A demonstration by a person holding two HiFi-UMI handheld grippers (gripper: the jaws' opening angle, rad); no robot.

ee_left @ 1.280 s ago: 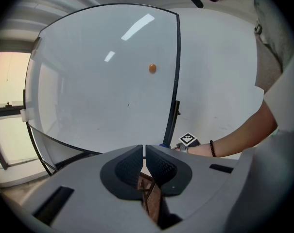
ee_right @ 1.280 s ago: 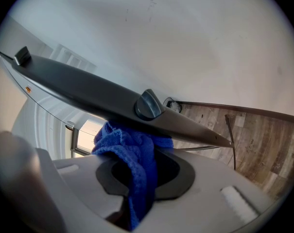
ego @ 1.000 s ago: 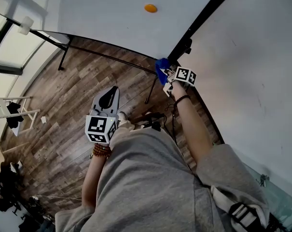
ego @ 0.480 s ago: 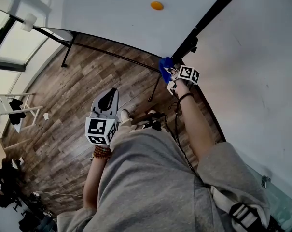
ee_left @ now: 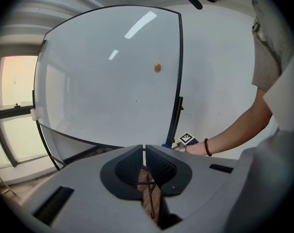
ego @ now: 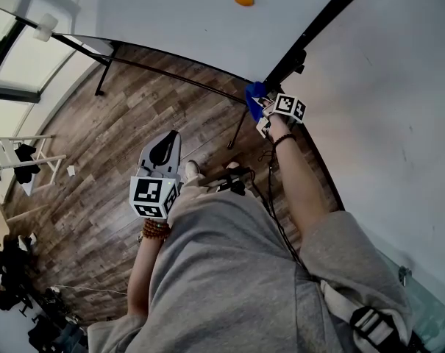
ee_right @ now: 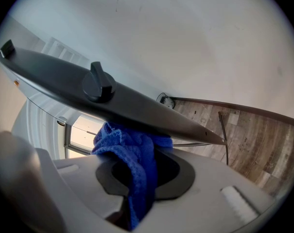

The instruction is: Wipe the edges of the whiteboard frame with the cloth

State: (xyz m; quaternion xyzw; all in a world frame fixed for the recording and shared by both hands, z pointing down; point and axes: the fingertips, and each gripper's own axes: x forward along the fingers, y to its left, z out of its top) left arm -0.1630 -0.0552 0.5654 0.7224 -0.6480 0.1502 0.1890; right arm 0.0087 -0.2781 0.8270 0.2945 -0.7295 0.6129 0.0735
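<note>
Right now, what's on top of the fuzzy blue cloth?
The black whiteboard frame edge, with a round black knob, lies across the fuzzy blue cloth held by the right gripper. It covers the cloth's top, so where they touch is hidden.

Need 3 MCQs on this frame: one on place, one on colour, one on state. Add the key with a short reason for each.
1. Where is the blue terry cloth pressed?
A) against the black whiteboard frame edge
B) on the wood floor
C) on a window pane

2. What colour is the small round magnet on the whiteboard?
A) green
B) orange
C) black

3. How do the jaws of the left gripper stand?
A) shut on the cloth
B) wide open
C) together, empty

Key:
1 A: the cloth held in the right gripper bunches up against the dark frame bar.
2 B: it shows orange on the white surface.
3 C: the jaws meet with nothing between them.
</note>
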